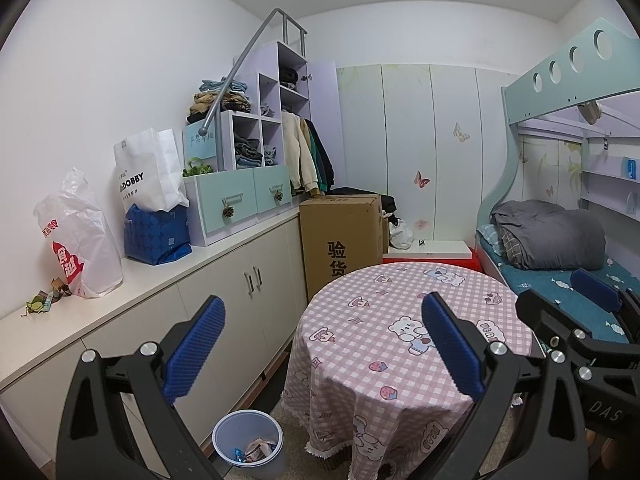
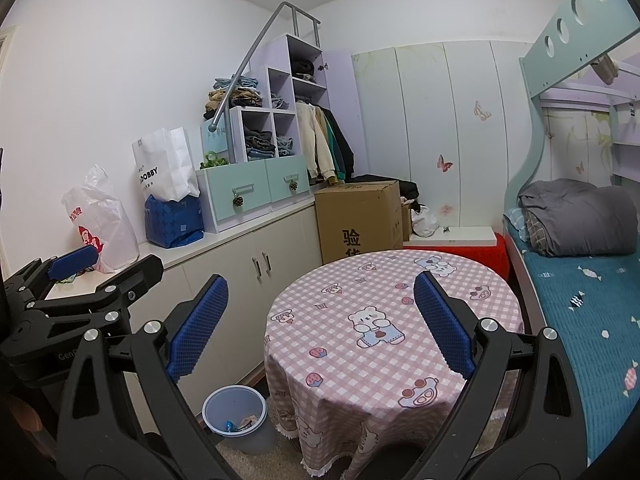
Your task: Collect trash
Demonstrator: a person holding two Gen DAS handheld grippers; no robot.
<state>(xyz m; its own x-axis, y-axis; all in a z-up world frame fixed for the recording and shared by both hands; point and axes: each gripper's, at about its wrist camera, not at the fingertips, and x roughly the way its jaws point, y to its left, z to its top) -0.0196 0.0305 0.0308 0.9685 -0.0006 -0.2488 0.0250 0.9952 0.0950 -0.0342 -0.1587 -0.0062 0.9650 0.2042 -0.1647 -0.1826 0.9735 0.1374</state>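
Crumpled wrappers (image 1: 43,301) lie on the white counter (image 1: 168,280) at far left, beside a white plastic bag. A pale blue trash bin (image 1: 248,440) (image 2: 235,416) stands on the floor between the cabinet and the round table (image 1: 360,368) (image 2: 360,364), with some wrappers inside. My left gripper (image 1: 324,344) hangs open above the bin and the table's edge, holding nothing. My right gripper (image 2: 320,324) is also open and empty, over the table. Each gripper shows in the other's view: the left gripper (image 2: 104,270) hides most of the counter wrappers, and the right gripper (image 1: 568,300) sits near the bed.
On the counter stand a white plastic bag (image 1: 80,240), a white paper bag (image 1: 150,172), a blue bag (image 1: 158,234) and a shelf unit with drawers (image 1: 240,196). A cardboard box (image 1: 340,236) is behind the table. A bunk bed (image 1: 560,240) lines the right side.
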